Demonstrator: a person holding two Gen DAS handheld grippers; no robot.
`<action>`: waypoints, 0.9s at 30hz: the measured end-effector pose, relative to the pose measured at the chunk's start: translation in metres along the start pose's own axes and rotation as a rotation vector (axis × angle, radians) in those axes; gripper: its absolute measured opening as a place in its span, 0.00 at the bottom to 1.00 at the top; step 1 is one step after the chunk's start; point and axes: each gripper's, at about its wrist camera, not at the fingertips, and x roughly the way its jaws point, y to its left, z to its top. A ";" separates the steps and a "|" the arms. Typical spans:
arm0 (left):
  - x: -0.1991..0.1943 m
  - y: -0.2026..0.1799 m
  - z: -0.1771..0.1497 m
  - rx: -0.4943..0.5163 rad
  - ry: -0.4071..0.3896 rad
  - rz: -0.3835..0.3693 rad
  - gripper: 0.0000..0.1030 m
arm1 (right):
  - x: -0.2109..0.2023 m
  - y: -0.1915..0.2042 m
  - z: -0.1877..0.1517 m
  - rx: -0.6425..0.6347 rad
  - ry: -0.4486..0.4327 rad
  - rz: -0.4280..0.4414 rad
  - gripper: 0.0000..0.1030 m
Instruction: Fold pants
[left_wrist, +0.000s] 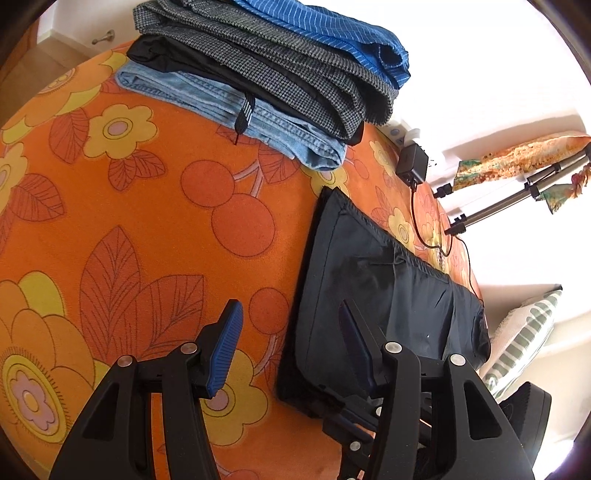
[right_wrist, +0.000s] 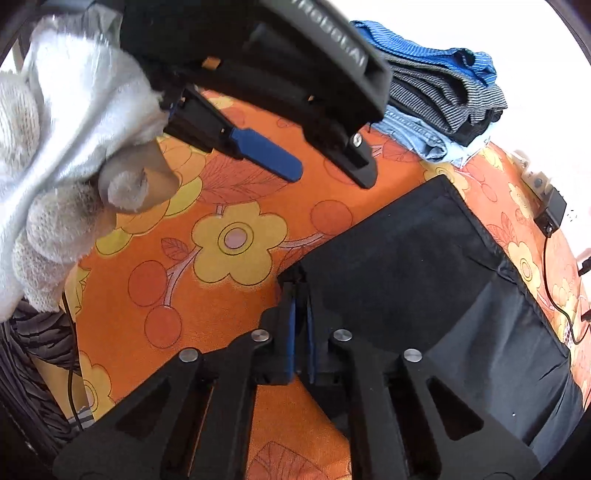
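Observation:
Dark navy pants (left_wrist: 384, 295) lie folded into a flat rectangle on the orange flowered bedspread (left_wrist: 147, 229); they also show in the right wrist view (right_wrist: 424, 273). My left gripper (left_wrist: 291, 332) is open and empty, held above the pants' left edge; it also shows in the right wrist view (right_wrist: 328, 173), held by a white-gloved hand (right_wrist: 62, 147). My right gripper (right_wrist: 301, 291) is shut on the near left corner of the pants, at the bedspread.
A stack of folded clothes (left_wrist: 277, 74) (blue striped, grey, black, denim) sits at the far side of the bed. A black power adapter (left_wrist: 412, 162) with a cable lies right of it. Tripod legs (left_wrist: 517, 192) and a striped cushion (left_wrist: 524, 332) stand beyond the bed's right edge.

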 end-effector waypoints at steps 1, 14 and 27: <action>0.003 0.000 0.000 -0.008 0.009 -0.011 0.52 | -0.001 -0.005 -0.001 0.016 0.000 0.001 0.04; -0.005 0.008 0.003 -0.033 -0.005 -0.006 0.52 | 0.004 0.010 -0.004 -0.045 -0.001 0.025 0.44; -0.005 0.013 0.002 -0.039 0.014 -0.021 0.52 | 0.011 0.008 0.006 -0.053 0.030 -0.019 0.13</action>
